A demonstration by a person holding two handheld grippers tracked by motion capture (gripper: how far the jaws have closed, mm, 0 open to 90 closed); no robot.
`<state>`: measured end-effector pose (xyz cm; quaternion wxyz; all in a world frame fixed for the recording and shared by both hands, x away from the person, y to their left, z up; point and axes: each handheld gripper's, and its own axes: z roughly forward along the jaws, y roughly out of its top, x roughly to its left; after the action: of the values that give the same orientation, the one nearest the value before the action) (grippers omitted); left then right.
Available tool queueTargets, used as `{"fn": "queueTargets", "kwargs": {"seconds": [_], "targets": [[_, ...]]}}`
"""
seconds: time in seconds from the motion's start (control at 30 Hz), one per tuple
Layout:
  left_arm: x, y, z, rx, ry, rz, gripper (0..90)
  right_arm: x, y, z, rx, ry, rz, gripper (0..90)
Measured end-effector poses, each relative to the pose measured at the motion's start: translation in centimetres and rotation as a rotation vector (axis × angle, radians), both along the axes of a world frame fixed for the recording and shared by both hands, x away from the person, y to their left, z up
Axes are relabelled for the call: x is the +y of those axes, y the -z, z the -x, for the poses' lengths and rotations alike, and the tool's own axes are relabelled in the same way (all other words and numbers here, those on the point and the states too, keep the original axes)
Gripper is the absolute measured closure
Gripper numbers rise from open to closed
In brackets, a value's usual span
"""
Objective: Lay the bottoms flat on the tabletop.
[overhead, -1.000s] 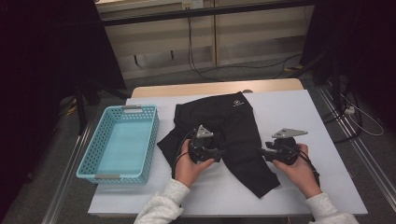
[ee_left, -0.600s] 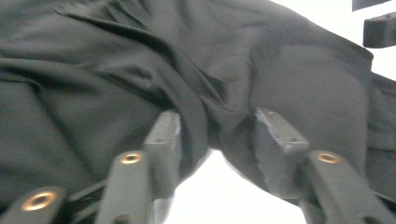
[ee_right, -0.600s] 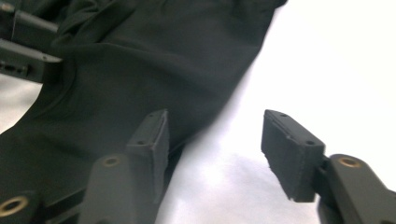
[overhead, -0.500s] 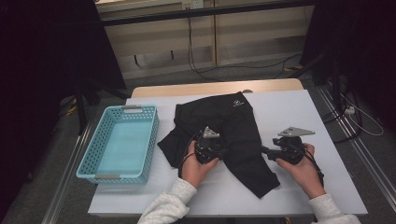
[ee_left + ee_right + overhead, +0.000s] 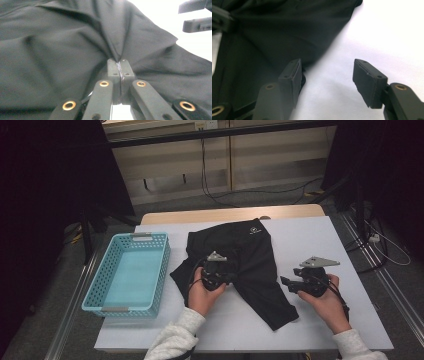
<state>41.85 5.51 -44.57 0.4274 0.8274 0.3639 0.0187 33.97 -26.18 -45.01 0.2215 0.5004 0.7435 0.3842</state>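
Black shorts with a small white logo lie spread on the white table. My left gripper sits at their middle; its jaws have just closed, and in the left gripper view the gripper is shut on a pinched fold of the shorts. My right gripper rests to the right of the lower leg. Its jaws have just been opening. In the right gripper view it stands open over bare table, its left pad at the hem of the shorts.
A light blue plastic basket stands on the left part of the table, with nothing in it. White table surface lies to the right of the shorts and along the front edge. Cables run over the floor beyond the table.
My left gripper's jaws have closed onto the fabric at the middle of the shorts, and the hand has shifted slightly right. The right gripper has stayed in place.
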Motion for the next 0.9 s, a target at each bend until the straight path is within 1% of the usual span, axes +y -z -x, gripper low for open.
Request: {"fn": "queueTargets", "kwargs": {"seconds": [0.03, 0.07, 0.1, 0.13, 0.2, 0.23, 0.27, 0.33, 0.4, 0.43, 0.5, 0.53, 0.57, 0.67, 0.73, 0.77, 0.83, 0.87, 0.9], "targets": [[0.6, 0.0, -0.2, 0.021, -0.008, 0.008, 89.8, 0.1, 0.1, 0.0, 0.001, -0.003, 0.003, 39.6], [1.1, -0.1, -0.4, 0.021, -0.022, 0.014, 89.7, 0.2, 0.2, 0.0, 0.007, -0.007, 0.005, 39.7], [1.6, -0.2, -0.5, 0.014, -0.032, 0.005, 89.7, 0.4, 0.3, 0.0, 0.011, -0.015, 0.006, 40.1], [2.1, -0.2, -0.6, 0.026, -0.034, 0.0, 89.7, 0.6, 0.4, 0.0, 0.015, -0.028, 0.009, 40.3], [2.6, -0.3, -0.8, 0.02, -0.054, 0.013, 89.5, 1.4, 0.7, 0.0, 0.035, -0.06, 0.017, 40.9], [2.9, -0.3, -0.9, 0.026, -0.058, 0.01, 89.5, 1.9, 0.9, 0.1, 0.045, -0.074, 0.018, 41.0], [3.1, -0.2, -1.0, 0.021, -0.066, 0.005, 89.5, 2.3, 1.1, 0.1, 0.051, -0.091, 0.028, 41.4], [3.2, -0.2, -1.1, 0.024, -0.071, 0.007, 89.5, 3.1, 1.3, 0.1, 0.055, -0.118, 0.032, 41.9], [3.2, -0.1, -1.0, 0.022, -0.065, -0.006, 89.5, 3.7, 1.4, 0.1, 0.064, -0.134, 0.049, 44.4], [3.1, 0.0, -1.0, 0.02, -0.066, -0.008, 89.4, 3.8, 1.4, 0.1, 0.072, -0.137, 0.039, 45.6], [3.2, -0.1, -1.0, 0.014, -0.072, -0.008, 89.4, 4.1, 1.6, 0.1, 0.08, -0.165, 0.016, 46.8], [3.4, -0.2, -1.0, 0.015, -0.072, -0.005, 89.4, 4.3, 1.6, 0.1, 0.083, -0.178, 0.018, 48.1], [3.5, -0.3, -1.1, 0.009, -0.077, -0.004, 89.4, 4.3, 1.6, 0.1, 0.076, -0.181, 0.021, 48.2], [3.5, -0.3, -1.0, 0.009, -0.073, -0.009, 89.4, 3.8, 1.0, 0.0, 0.052, -0.142, 0.01, 49.1], [3.2, -0.2, -0.9, 0.012, -0.064, -0.013, 89.3, 3.3, 0.8, -0.1, 0.045, -0.119, 0.025, 50.7], [3.0, -0.1, -0.8, 0.013, -0.063, -0.012, 89.3, 3.3, 1.0, -0.1, 0.051, -0.12, 0.016, 51.9], [2.7, -0.1, -0.8, 0.011, -0.05, -0.021, 89.3, 3.7, 1.5, -0.1, 0.077, -0.136, 0.033, 53.1], [2.6, 0.0, -0.7, 0.008, -0.049, -0.02, 89.3, 4.0, 1.8, -0.1, 0.068, -0.152, 0.049, 52.3], [2.5, 0.0, -0.7, 0.008, -0.046, -0.022, 89.2, 4.4, 1.9, 0.1, 0.051, -0.16, 0.062, 53.8]]}}
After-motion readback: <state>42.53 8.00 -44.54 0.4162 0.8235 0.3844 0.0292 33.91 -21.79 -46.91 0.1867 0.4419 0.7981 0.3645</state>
